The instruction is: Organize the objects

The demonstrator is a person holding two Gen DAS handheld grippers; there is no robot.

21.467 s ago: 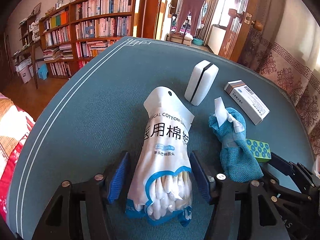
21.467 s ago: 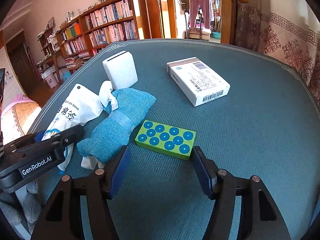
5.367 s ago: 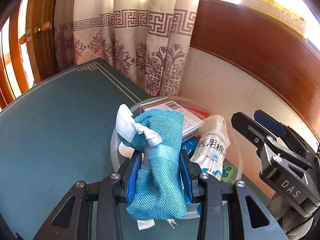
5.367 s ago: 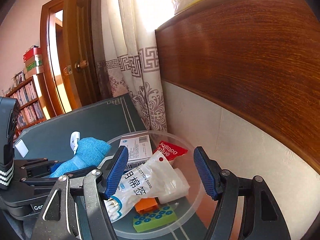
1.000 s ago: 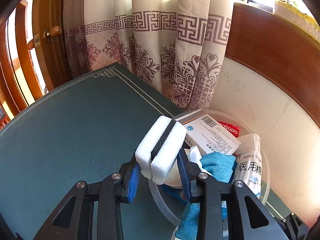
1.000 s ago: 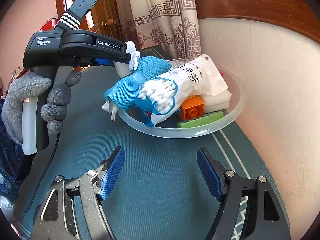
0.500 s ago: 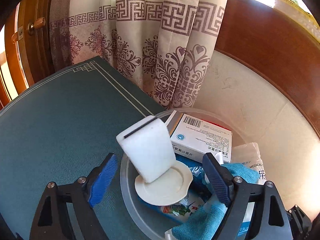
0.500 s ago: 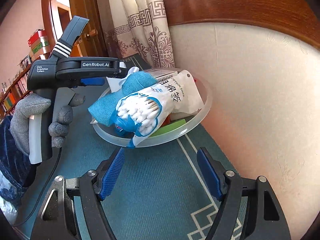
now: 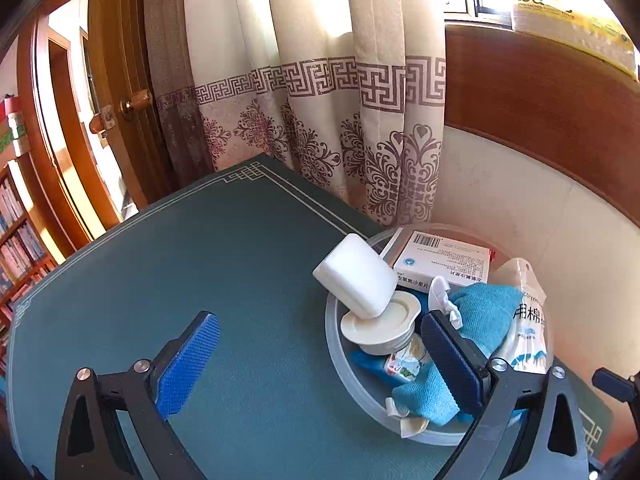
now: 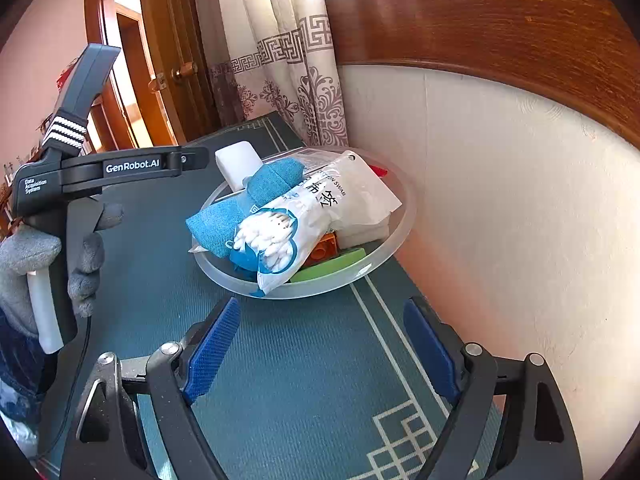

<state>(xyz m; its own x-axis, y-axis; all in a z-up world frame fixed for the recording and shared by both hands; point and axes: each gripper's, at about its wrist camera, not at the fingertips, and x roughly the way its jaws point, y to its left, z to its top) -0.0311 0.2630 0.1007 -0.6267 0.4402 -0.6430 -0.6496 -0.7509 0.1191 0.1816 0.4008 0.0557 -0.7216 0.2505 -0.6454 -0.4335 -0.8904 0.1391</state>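
The bowl [image 9: 334,354] stands on the desk [image 9: 224,264] at its far corner, just beside the wall [image 10: 500,200], with the curtain [image 9: 320,120] behind it. In the bowl: a sponge block [image 9: 354,280] leans tilted over the rim on the side toward the open desk, its lower end on a round lid [image 9: 378,322]; behind it lies a flat carton [image 9: 448,262]. A cloth pouch [image 10: 244,208] lies across the middle, and a bag of cotton swabs [image 10: 316,216] rests partly on it, on the wall side (its lower end overhangs the near rim). Beneath the bag sit a small brick [image 10: 326,246] and a flat block [image 10: 332,266]. The door [image 9: 120,120] stands left of the curtain.
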